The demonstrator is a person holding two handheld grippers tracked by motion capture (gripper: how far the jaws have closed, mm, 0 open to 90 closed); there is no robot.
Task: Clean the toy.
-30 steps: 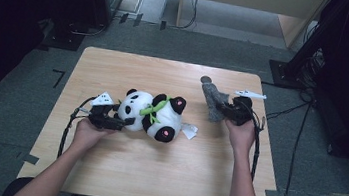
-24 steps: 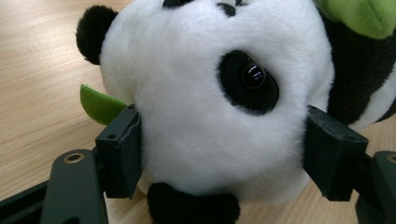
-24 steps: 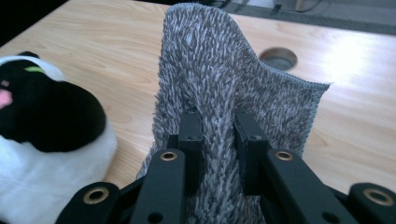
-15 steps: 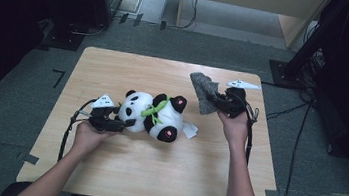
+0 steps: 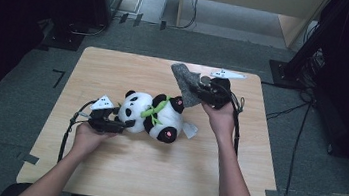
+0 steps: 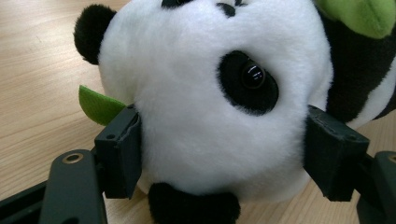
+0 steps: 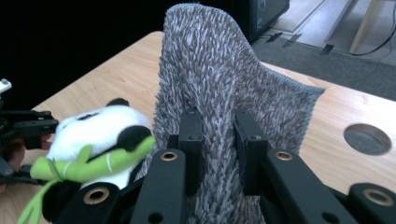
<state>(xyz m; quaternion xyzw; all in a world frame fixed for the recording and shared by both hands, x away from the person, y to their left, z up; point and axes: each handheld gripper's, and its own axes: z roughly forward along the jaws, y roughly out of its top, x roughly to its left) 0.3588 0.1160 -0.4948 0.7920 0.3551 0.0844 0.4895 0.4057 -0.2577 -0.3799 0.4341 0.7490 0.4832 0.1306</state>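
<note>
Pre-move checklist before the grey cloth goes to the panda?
1. Left gripper clamped on the panda head: ok, pads press both sides.
2. Right gripper shut on the grey cloth: ok, a fold is pinched between the jaws.
3. Cloth clear of the table: ok, it is lifted, beside the panda's feet.
4. Panda lying steady on the table: ok.
5. Cloth fully unfolded: cannot tell, its lower part is hidden.

Fluffy plush panda (image 5: 152,115), shaggy grey cloth (image 5: 184,81), matt wooden table (image 5: 153,176)
</note>
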